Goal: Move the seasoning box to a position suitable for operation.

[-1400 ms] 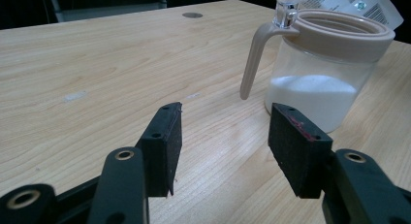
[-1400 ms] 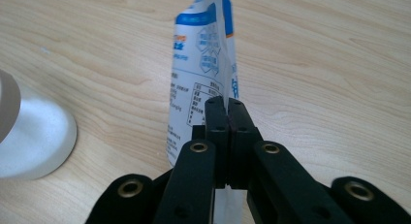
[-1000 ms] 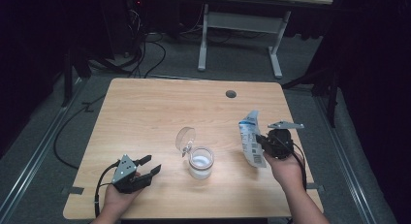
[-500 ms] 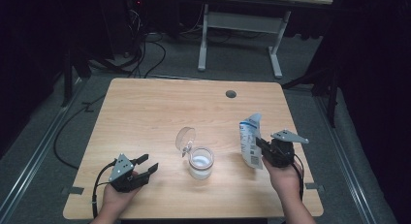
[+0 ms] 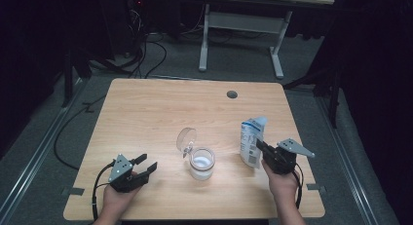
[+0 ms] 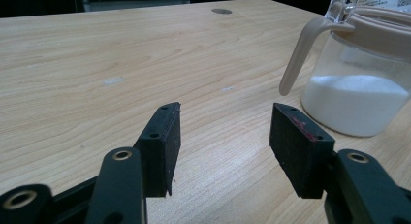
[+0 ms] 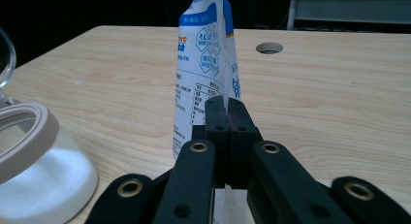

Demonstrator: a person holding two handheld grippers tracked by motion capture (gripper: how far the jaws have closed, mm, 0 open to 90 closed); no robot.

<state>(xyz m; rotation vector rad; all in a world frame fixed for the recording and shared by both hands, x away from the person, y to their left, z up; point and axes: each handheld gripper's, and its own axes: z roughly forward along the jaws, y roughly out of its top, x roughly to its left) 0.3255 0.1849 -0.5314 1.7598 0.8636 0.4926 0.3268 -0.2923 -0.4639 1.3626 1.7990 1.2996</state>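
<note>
One table (image 5: pixel 146 113), one glass jar (image 5: pixel 201 162) of white powder, one pouch (image 5: pixel 252 141) — upright, long axis vertical, right of the jar. Right gripper (image 5: pixel 260 147) pinches its edge; left gripper (image 5: pixel 146 162) — jaws apart, empty.

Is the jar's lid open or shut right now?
Open. The jar has its clear lid flipped up behind the rim, and white powder shows inside.

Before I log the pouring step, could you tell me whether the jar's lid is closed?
No, the jar stands with its clear lid flipped up and back, so the white powder inside lies uncovered.
</note>
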